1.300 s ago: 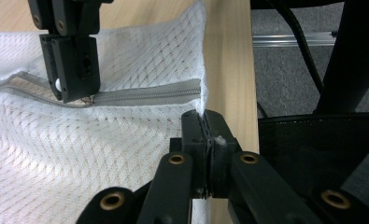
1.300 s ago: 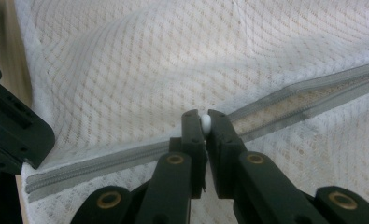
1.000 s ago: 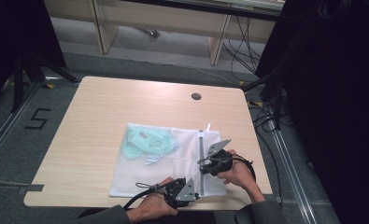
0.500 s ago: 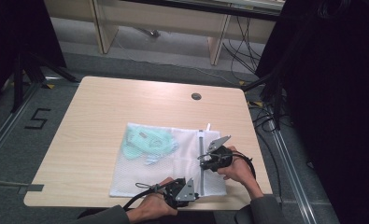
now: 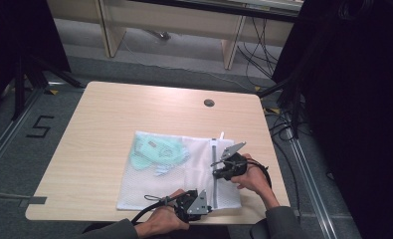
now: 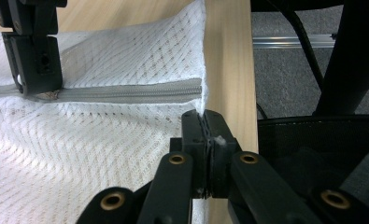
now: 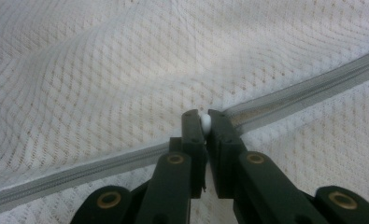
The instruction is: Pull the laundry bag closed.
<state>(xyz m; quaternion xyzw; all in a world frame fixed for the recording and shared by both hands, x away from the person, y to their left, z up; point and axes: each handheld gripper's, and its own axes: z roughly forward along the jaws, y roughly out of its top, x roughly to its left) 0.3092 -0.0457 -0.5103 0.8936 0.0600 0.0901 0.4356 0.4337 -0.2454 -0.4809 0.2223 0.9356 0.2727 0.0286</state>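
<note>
A white mesh laundry bag [image 5: 154, 186] lies flat on the wooden table [image 5: 134, 109], with a teal garment [image 5: 156, 152] inside its far left part. A grey zipper [image 5: 215, 191] runs along the bag's right side. My right gripper [image 5: 218, 172] sits on this zipper, shut on the small white zipper pull [image 7: 204, 122]. My left gripper [image 5: 210, 208] is at the bag's near edge, shut on the mesh [image 6: 126, 154] right beside the zipper's end [image 6: 191, 88]. In the left gripper view the right gripper [image 6: 32, 60] rests farther along the zipper.
The table's near edge [image 6: 231, 70] lies just past the bag's corner, with a black chair [image 6: 313, 154] and floor cables beyond it. A round grommet [image 5: 209, 102] sits near the far edge. Dark stands and cables [image 5: 288, 114] flank the table's right side.
The right gripper has crept slightly away from the person along the zipper. The left gripper stays where it was on the bag's near edge.
</note>
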